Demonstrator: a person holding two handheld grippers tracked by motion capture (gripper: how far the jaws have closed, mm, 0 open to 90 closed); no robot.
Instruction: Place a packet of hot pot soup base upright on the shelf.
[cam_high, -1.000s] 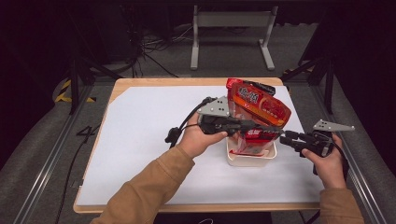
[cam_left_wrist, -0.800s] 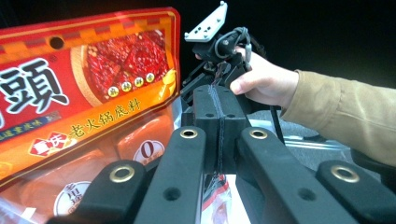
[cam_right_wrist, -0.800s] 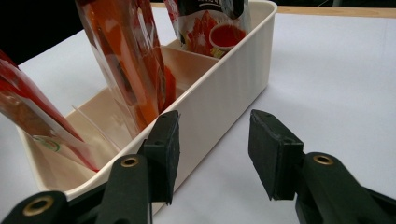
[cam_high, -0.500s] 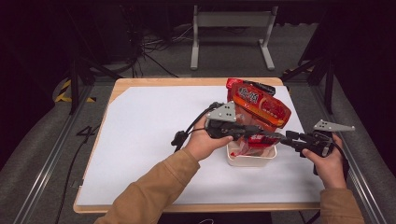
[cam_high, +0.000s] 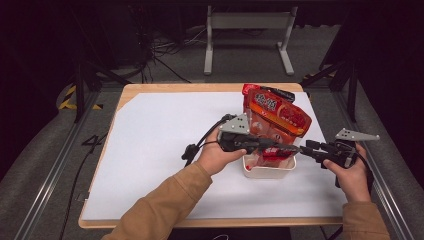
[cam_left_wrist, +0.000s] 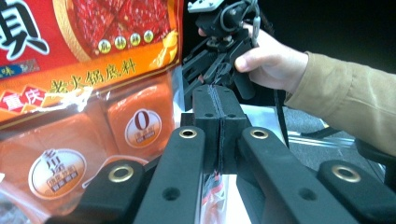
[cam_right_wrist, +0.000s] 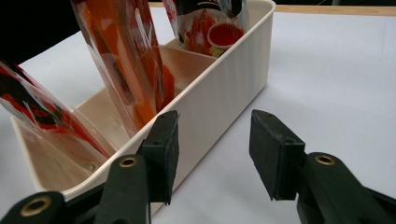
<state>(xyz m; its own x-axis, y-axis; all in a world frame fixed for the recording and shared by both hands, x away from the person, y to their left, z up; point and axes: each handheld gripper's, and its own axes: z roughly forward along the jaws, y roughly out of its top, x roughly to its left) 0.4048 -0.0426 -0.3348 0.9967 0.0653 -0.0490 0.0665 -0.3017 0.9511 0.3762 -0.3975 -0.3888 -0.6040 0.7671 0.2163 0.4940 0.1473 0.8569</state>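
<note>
The left gripper (cam_high: 280, 147) is clamped fully closed on the clear lower edge of a large red-and-orange plastic seasoning pouch (cam_high: 275, 112), which stands in a cream rectangular plastic divided bin (cam_high: 267, 172) near the right edge of the white table surface (cam_high: 165, 150), toward the near side. The pouch's long axis runs steeply upward, tilted; its printed top points up and toward the far right corner, its clear bottom down into the bin. The right gripper (cam_right_wrist: 212, 149) is part open and holds nothing: its jaws straddle the bin's near wall without pressing it. Judged risks: the pouch is top-heavy and leaning, so releasing the thin film early could let it topple over the rim; with the bin unsecured, pushing the pouch down could slide or tip it. Smaller red sachets (cam_right_wrist: 205, 23) already occupy compartments and may obstruct seating.
</note>
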